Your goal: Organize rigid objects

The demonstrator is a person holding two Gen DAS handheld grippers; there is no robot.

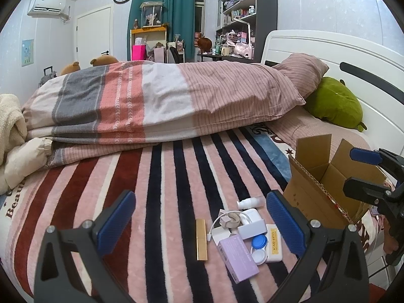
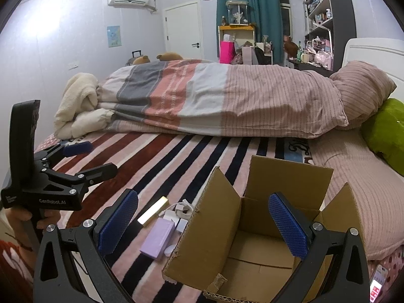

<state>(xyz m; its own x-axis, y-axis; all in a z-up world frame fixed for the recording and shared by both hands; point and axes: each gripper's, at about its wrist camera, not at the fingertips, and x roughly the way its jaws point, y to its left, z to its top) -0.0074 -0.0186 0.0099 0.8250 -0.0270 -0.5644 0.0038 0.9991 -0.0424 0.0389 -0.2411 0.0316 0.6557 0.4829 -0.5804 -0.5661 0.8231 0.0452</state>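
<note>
A pile of small items lies on the striped blanket: a gold tube (image 1: 201, 240), a purple box (image 1: 237, 258), a blue-and-white lens case (image 1: 258, 248), a cream tin (image 1: 274, 246), a white charger with cable (image 1: 250, 217) and a small white bottle (image 1: 248, 203). My left gripper (image 1: 200, 223) is open above the pile, empty. An open cardboard box (image 2: 252, 240) stands right of the pile, empty inside. My right gripper (image 2: 203, 223) is open over the box's left flap, empty. The gold tube (image 2: 152, 214) and purple box (image 2: 157, 238) show in the right wrist view too.
A folded quilt (image 1: 151, 106) and pillow (image 1: 303, 73) lie across the bed behind. A green plush (image 1: 333, 103) sits by the white headboard (image 1: 328, 48). A phone (image 2: 377, 284) lies at the bed's right edge. Cream bedding (image 1: 12, 139) is bunched at the left.
</note>
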